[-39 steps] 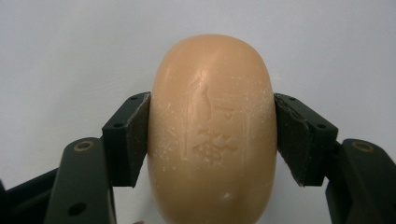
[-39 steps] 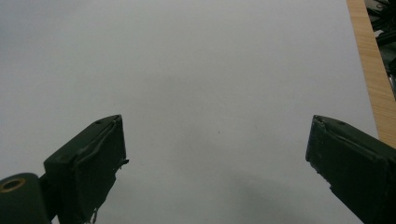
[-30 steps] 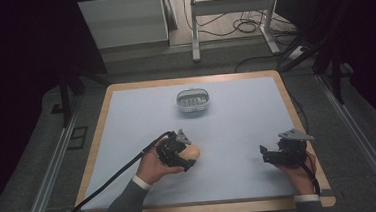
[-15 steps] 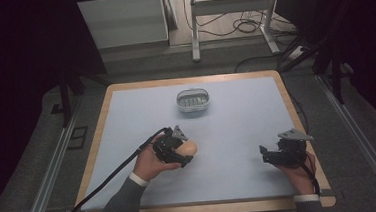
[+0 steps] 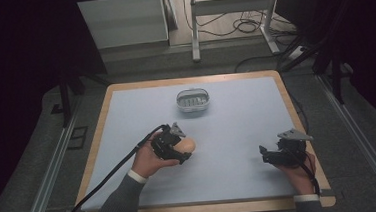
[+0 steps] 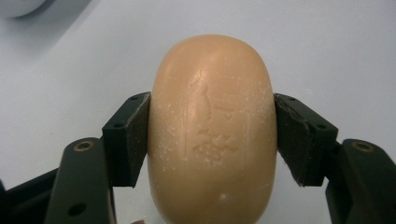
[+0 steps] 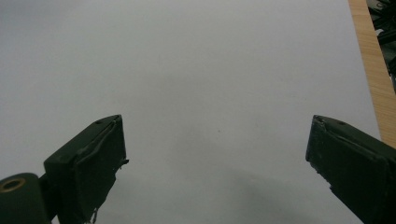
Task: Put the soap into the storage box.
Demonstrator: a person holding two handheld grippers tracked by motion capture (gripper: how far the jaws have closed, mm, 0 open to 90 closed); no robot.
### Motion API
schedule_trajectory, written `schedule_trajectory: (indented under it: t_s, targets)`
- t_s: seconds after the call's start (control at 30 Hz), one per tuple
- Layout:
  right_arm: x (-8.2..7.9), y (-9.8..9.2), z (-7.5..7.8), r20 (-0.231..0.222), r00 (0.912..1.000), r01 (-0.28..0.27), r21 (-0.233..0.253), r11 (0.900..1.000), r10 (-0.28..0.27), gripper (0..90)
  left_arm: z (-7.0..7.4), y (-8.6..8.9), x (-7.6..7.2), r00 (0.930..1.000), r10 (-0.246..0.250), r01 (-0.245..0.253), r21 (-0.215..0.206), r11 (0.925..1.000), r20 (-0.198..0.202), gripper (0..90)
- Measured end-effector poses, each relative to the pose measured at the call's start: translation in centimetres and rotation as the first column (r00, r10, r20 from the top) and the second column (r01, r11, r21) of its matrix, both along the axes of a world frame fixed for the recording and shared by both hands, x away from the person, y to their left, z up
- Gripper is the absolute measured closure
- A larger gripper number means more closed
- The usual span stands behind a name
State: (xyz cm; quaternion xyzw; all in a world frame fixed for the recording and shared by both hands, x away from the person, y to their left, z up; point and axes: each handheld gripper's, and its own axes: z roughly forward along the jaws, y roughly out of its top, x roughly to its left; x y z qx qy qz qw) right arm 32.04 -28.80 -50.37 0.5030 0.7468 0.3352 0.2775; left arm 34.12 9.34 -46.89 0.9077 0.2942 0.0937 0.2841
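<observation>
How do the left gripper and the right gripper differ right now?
The left gripper is shut on a tan bar of soap, its pads pressed to both sides of the bar; the right gripper is open and holds nothing. In the high view the left gripper sits nearer the middle of the table, while the right gripper sits by its right edge. Both are black, two-jawed and hand-held.

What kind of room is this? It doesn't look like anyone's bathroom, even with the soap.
Most likely a lab or workshop bench set up for recording. A wood-edged table with a plain pale mat stands among metal frame legs and loose floor cables, and a person holds the bar of soap with a hand-held left gripper.
</observation>
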Motion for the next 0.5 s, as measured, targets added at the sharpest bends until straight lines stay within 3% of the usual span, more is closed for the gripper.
schedule_trajectory:
  t_s: [0.5]
  targets:
    - [0.04, -0.01, -0.07, -0.001, 1.0000, 0.001, -0.002, 1.000, -0.001, 4.8, 0.15, 0.43, 0.68, 0.9999, 0.015, -0.015, -0.005, 0.9999, -0.003, 32.7]
